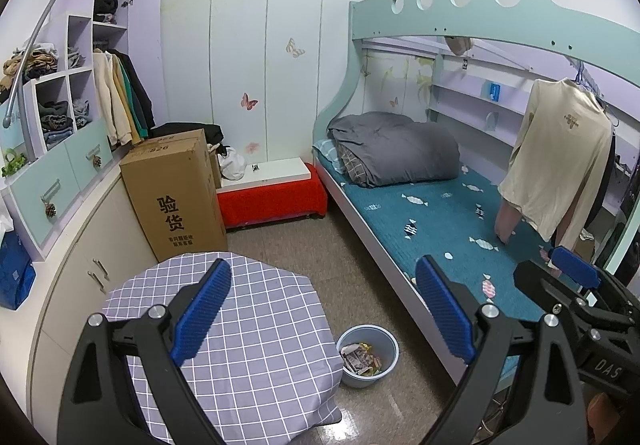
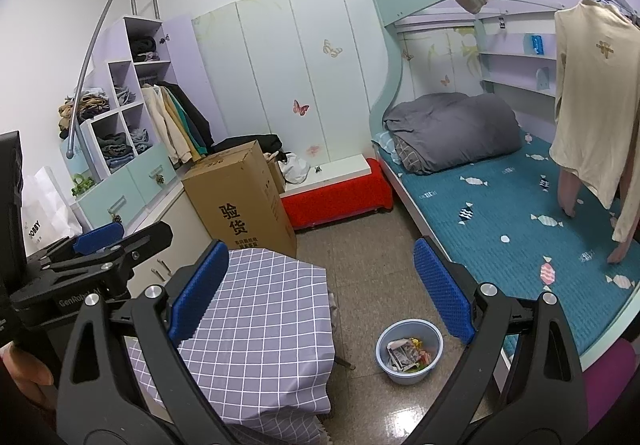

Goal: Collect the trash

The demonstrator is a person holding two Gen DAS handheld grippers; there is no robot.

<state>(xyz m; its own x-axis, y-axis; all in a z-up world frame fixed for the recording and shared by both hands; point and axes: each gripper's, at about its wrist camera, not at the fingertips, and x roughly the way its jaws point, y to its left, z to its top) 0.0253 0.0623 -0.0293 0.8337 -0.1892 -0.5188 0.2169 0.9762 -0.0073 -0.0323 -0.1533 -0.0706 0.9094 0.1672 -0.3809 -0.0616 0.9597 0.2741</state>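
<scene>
The bed (image 1: 460, 229) fills the room's right side; left of the bin stands the surface (image 1: 240, 325) under a checked cloth, bare of litter. The bin (image 1: 367, 355), on the floor between them, already holds crumpled paper (image 1: 358, 357). Judged from this, collecting looks finished or between pieces; next comes scanning for leftovers. Left tool (image 1: 324, 309) and right tool (image 2: 320, 289) both gape wide and empty, well above the bin.

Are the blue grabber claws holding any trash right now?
No. The left gripper and the right gripper are both open with nothing between their pads. The trash sits in the blue bin on the floor.
</scene>
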